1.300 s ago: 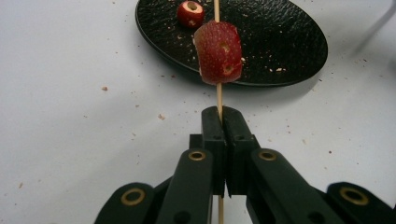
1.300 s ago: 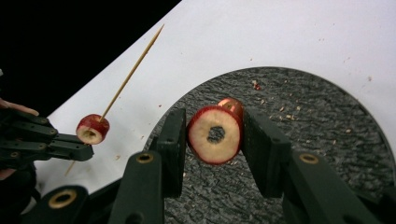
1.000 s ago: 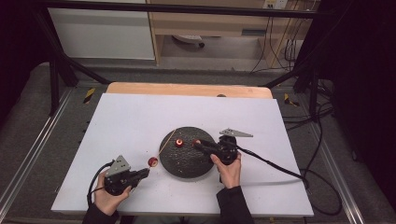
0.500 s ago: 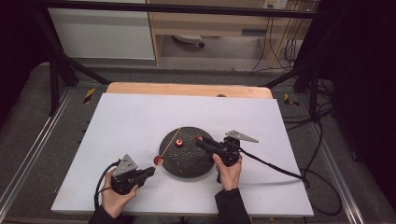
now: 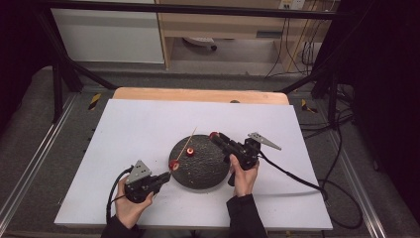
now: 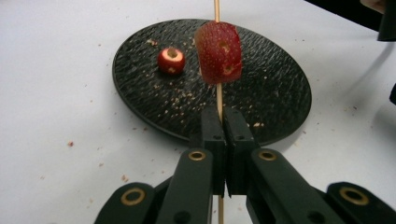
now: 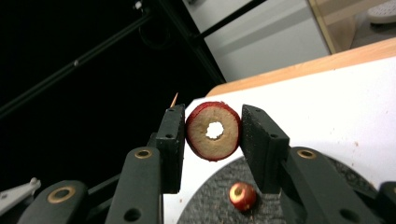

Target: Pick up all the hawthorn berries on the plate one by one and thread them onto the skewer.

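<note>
My left gripper (image 5: 167, 174) (image 6: 225, 122) is shut on a thin wooden skewer (image 6: 217, 95) that carries one red fruit piece (image 6: 219, 52) (image 5: 174, 164), held at the left edge of a round black plate (image 5: 200, 161) (image 6: 275, 88). The skewer's tip (image 5: 192, 133) slants up over the plate. Another small red fruit piece (image 5: 190, 151) (image 6: 171, 60) (image 7: 242, 195) lies on the plate. Above the plate's right side, my right gripper (image 5: 214, 136) (image 7: 213, 133) is shut on a cored red fruit slice (image 7: 213, 130), its hole facing the camera.
A white board (image 5: 129, 129) covers the table, with a wooden strip (image 5: 198, 94) along its far edge. Crumbs lie on the plate and the board. Cables (image 5: 297, 178) trail from the right gripper off to the right. Black frame posts (image 5: 59, 74) stand at the back.
My left gripper has carried the skewer with its fruit piece rightward and a little up, to the plate's left edge. The right gripper has kept still with its slice.
</note>
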The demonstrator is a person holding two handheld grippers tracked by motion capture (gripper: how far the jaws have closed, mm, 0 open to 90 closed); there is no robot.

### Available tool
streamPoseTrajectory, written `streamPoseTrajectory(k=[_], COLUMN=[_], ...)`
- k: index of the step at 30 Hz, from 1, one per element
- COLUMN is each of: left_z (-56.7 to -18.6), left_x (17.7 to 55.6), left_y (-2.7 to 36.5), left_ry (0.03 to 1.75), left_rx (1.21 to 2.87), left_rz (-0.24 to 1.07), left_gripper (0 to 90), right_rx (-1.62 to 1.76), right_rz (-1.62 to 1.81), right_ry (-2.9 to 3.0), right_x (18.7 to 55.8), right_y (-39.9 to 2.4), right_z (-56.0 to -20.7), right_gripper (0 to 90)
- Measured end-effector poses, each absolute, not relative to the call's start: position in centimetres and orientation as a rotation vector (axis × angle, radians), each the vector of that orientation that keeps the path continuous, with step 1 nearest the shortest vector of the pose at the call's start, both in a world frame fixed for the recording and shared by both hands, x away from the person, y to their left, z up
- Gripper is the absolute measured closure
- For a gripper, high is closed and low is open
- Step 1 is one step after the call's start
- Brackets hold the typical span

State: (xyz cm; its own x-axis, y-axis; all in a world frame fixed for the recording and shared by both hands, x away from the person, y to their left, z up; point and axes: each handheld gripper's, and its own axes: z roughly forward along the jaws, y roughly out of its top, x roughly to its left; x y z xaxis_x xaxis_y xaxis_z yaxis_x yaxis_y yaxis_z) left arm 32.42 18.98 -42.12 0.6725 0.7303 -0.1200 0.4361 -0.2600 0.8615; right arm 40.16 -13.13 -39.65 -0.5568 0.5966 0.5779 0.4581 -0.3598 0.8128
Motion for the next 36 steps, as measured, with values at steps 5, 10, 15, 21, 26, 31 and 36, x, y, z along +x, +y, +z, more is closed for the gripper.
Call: streamPoseTrajectory(k=[5,10,15,21,26,31,36], left_z=[-42.0,-42.1,-41.9,-42.0,-42.1,-42.2,-42.2], left_x=[32.6,32.7,32.8,32.8,32.8,32.8,32.7], left_y=[18.2,17.7,17.2,16.5,15.8,15.3,14.9], left_ry=[0.907,0.907,0.905,0.902,0.893,0.883,0.876], left_rx=[1.899,1.894,1.888,1.892,1.896,1.904,1.901], left_rz=[0.379,0.382,0.385,0.382,0.372,0.369,0.364], left_gripper=[88.3,88.3,88.3,88.3,88.3,88.3,88.3], right_rx=[1.424,1.429,1.443,1.456,1.467,1.476,1.476], right_rz=[2.101,2.121,2.138,2.163,2.179,2.190,2.211], right_ry=[1.657,1.614,1.585,1.533,1.506,1.484,1.459], right_x=[40.6,40.9,41.4,42.0,42.4,42.6,42.8], right_y=[-13.1,-13.0,-13.0,-13.3,-13.4,-13.5,-13.6], right_z=[-39.4,-39.1,-39.0,-38.7,-38.5,-38.4,-38.3], right_gripper=[61.7,61.7,61.7,61.7,61.7,61.7,61.7])
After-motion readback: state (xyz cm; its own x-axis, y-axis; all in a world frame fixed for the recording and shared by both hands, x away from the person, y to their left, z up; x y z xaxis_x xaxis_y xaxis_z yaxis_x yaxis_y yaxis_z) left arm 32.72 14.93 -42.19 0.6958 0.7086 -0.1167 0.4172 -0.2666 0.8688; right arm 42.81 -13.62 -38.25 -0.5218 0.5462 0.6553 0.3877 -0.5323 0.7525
